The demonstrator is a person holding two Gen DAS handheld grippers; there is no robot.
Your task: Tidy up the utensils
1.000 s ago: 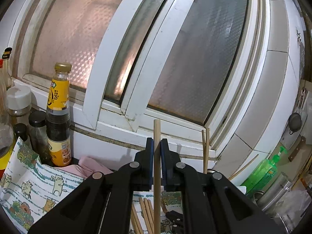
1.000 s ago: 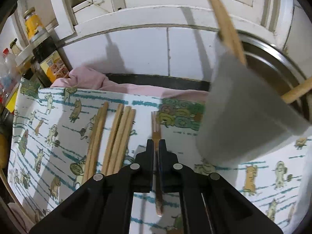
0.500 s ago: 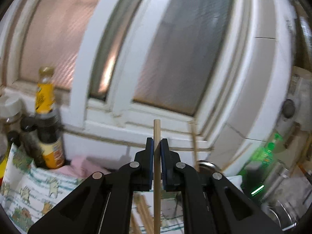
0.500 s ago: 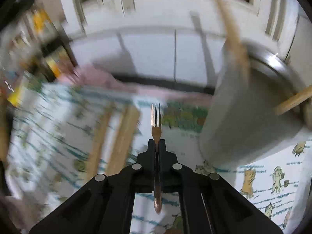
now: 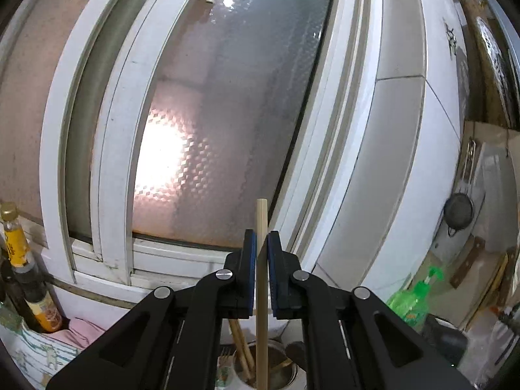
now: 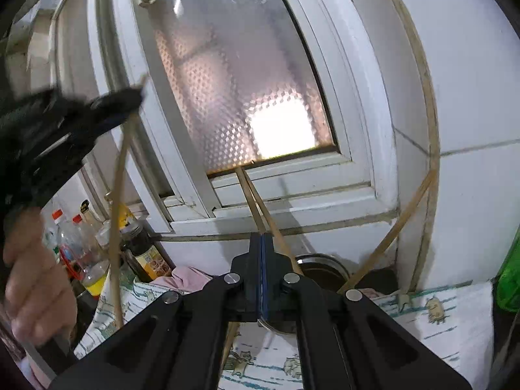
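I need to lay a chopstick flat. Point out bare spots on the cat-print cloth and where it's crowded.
Bare: the white cat-print cloth right of the round steel utensil cup, up to the green plastic bottle; a smaller strip below the pink rag. Crowded: the cluster of sauce bottles at far left, and the cup itself, bristling with wooden chopsticks.

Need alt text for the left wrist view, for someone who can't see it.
The left gripper is shut on an upright chopstick above a utensil cup holding more chopsticks and a fork, before a frosted window.
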